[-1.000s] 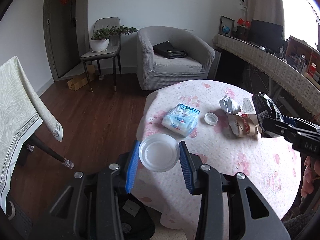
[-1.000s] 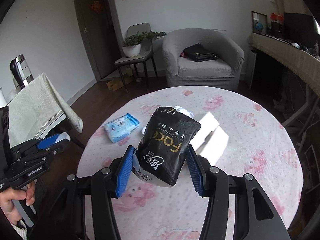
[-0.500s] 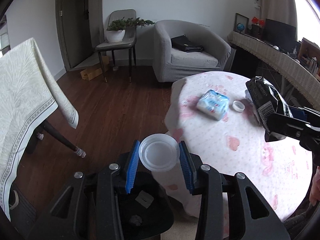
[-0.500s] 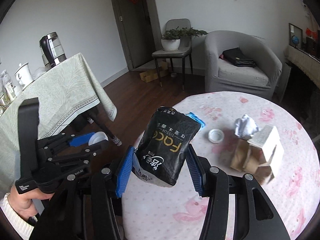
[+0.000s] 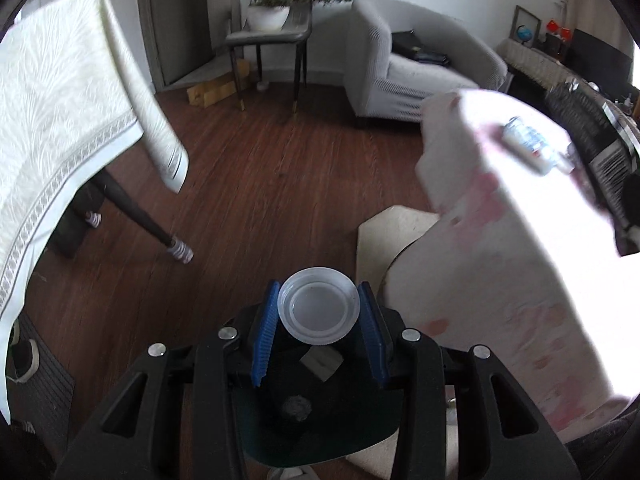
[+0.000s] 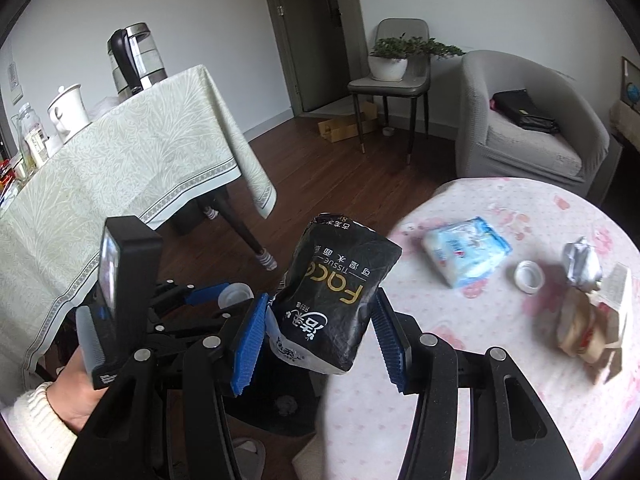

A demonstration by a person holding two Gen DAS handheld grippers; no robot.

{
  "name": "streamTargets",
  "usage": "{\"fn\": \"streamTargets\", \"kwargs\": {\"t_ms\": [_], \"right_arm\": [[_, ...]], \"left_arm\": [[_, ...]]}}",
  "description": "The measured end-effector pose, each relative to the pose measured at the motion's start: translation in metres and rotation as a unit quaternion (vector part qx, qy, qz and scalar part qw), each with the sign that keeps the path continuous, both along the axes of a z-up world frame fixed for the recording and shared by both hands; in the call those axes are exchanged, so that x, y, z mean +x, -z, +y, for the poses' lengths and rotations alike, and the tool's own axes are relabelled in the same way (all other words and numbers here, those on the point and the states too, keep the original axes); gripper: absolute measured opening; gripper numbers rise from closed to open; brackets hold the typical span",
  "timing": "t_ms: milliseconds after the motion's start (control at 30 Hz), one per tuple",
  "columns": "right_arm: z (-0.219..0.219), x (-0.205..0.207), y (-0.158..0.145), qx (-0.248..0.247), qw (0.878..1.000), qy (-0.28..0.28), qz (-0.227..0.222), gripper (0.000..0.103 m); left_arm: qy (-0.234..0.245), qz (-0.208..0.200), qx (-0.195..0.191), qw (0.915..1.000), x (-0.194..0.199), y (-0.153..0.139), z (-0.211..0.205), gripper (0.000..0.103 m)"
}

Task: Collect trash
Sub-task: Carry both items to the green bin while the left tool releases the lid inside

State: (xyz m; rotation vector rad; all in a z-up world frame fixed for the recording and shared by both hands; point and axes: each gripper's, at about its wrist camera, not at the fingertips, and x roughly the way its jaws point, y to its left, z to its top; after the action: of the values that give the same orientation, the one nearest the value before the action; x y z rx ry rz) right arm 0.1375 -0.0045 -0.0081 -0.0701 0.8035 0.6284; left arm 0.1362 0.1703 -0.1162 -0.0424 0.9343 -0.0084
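Note:
My left gripper (image 5: 319, 286) is shut on a white plastic lid (image 5: 319, 314) and hangs over a dark trash bin (image 5: 320, 424) on the floor beside the round table (image 5: 520, 280). Inside the bin lie a crumpled wad and a scrap of paper. My right gripper (image 6: 321, 296) is shut on a black tissue packet (image 6: 340, 280) held upright at the table's left edge, above the same bin (image 6: 280, 404). The left gripper (image 6: 224, 296) with the lid (image 6: 238, 292) shows just left of it, in a person's hand. On the table (image 6: 480, 380) lie a blue wipes pack (image 6: 466, 256), a white cap (image 6: 529, 276), a crumpled silver wrapper (image 6: 582, 260) and a torn carton (image 6: 592, 332).
A table with a pale green cloth (image 6: 120, 184) stands at the left, with a kettle (image 6: 134, 58) and a teapot on it; one leg (image 6: 244, 236) reaches toward the bin. A grey armchair (image 6: 528, 128) and a chair with a potted plant (image 6: 392, 68) stand at the back. Wooden floor lies between.
Both grippers have swung left off the round table toward the bin, each keeping its load. The left one has also sunk, so the bin now lies right under the lid.

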Motion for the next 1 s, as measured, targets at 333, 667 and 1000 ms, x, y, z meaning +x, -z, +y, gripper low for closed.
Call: {"fn": "streamTargets", "kwargs": {"t_ms": [333,667,1000], "right_arm": [[0.053,0.010,0.027,-0.018,0.999,-0.030,0.026,0.053],[0.090,0.022,0.061,-0.040,0.997,-0.041,0.056,0.053],[0.120,0.027,0.099,-0.072,0.992,-0.053,0.089,0.053]], "left_arm": [[-0.019,0.084,0.011,0.9962,-0.005,0.058,0.040,0.042],[-0.008,0.106,-0.003,0.9943,-0.018,0.073,0.056,0.063],[-0.038,0.055,-0.023,0.9975,-0.028,0.038,0.091,0.068]]}}
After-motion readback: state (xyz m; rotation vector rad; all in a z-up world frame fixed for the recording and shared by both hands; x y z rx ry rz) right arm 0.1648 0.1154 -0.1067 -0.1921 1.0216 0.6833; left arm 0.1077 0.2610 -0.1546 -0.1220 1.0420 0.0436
